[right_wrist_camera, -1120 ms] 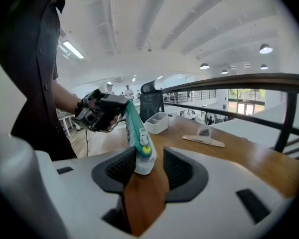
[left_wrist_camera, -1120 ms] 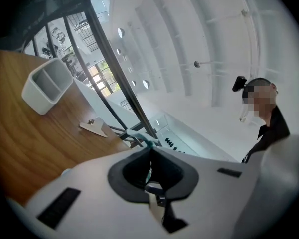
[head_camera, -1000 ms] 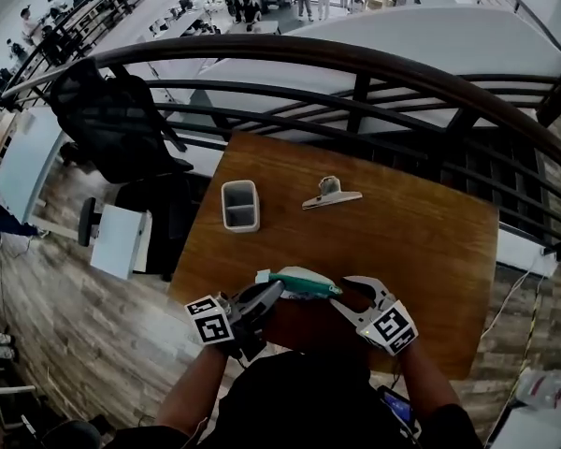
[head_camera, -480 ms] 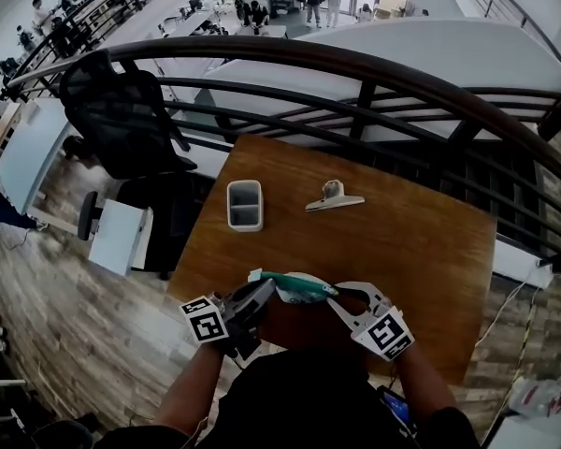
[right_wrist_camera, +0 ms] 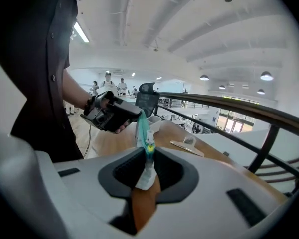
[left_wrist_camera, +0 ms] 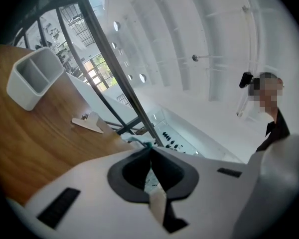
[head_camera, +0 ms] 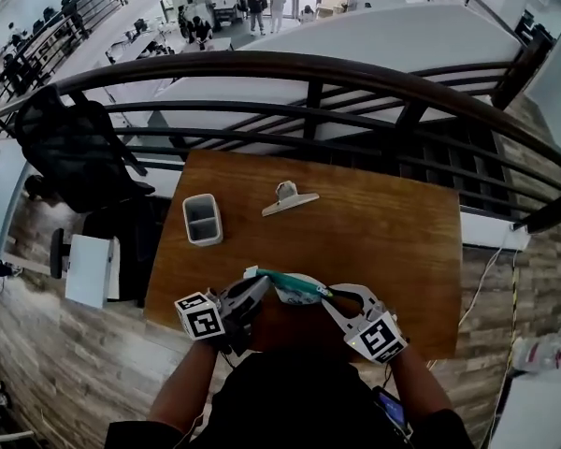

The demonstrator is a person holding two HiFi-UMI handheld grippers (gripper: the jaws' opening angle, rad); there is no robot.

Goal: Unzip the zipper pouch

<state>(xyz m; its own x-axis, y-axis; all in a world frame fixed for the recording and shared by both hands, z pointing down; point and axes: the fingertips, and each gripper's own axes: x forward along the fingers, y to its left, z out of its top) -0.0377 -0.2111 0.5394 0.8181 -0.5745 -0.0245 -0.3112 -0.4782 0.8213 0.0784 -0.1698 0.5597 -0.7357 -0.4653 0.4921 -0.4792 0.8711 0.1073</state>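
While your left gripper (head_camera: 255, 286) pinches the zipper pouch (head_camera: 293, 288), your right gripper (head_camera: 329, 296) has just closed its fingers on the other end.

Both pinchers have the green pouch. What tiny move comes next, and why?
Probably draw the right gripper along the teal fabric zipper pouch while the left gripper holds firm. The right jaws have just been closing and pinch the pouch at what looks like its pull tab; the left is shut on the other end.
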